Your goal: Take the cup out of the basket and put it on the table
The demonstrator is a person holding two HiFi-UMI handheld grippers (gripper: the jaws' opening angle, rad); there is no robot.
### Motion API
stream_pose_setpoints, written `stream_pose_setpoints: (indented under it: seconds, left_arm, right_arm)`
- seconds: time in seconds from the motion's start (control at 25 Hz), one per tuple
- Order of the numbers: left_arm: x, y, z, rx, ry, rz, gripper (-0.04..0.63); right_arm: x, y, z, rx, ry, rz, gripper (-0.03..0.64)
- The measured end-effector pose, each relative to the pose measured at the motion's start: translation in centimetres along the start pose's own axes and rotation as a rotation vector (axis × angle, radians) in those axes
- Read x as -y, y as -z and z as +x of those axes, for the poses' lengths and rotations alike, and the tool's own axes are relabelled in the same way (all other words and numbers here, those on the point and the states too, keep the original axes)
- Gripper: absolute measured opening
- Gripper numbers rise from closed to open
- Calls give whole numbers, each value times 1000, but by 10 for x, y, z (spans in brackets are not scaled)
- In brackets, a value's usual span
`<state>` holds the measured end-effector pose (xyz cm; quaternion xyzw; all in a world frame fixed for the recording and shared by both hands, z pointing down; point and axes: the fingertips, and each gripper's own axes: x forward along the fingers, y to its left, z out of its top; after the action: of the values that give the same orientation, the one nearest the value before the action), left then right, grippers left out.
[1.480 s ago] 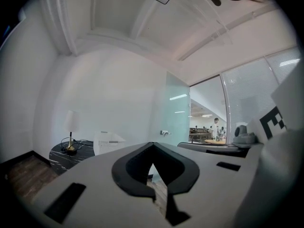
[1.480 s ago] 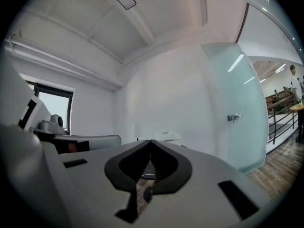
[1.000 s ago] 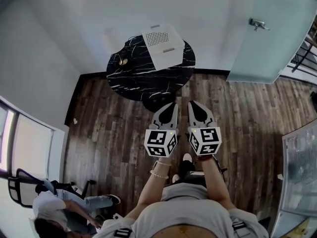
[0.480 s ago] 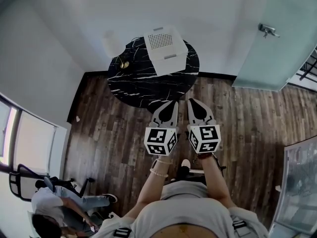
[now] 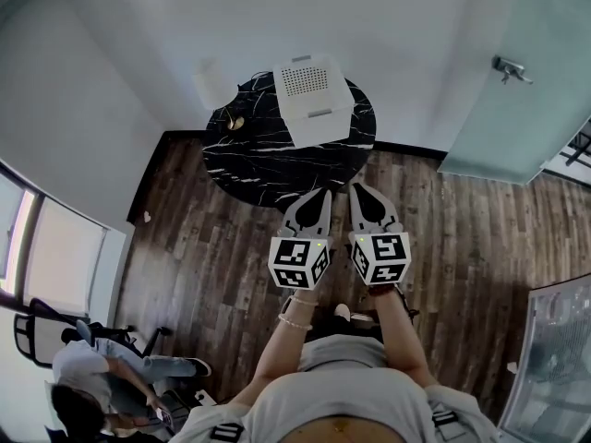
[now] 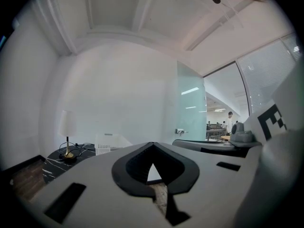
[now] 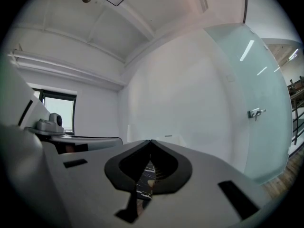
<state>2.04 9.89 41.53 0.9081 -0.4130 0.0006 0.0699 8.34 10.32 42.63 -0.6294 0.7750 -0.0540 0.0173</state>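
A: From overhead, the left gripper and right gripper are side by side, aimed at the black marble table. The white basket sits on it; I can't make out the cup.

B: Left gripper view: jaws pressed together, nothing between. There's a lamp beside the basket.

A: Right gripper view: jaws closed, empty too.

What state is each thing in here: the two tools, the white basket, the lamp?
Left tool: shut, nothing between its jaws.
Right tool: shut, nothing between its jaws.
White basket: upright on the black table, untouched.
Lamp: upright on the table, left of the basket.
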Motion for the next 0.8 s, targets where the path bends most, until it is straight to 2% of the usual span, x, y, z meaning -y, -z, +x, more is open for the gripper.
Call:
stream_pose_setpoints:
  seconds: [0.8]
  left_arm:
    - [-31, -9, 73, -6, 65, -4, 6]
  right_arm:
    - [41, -2, 60, -2, 84, -1, 8]
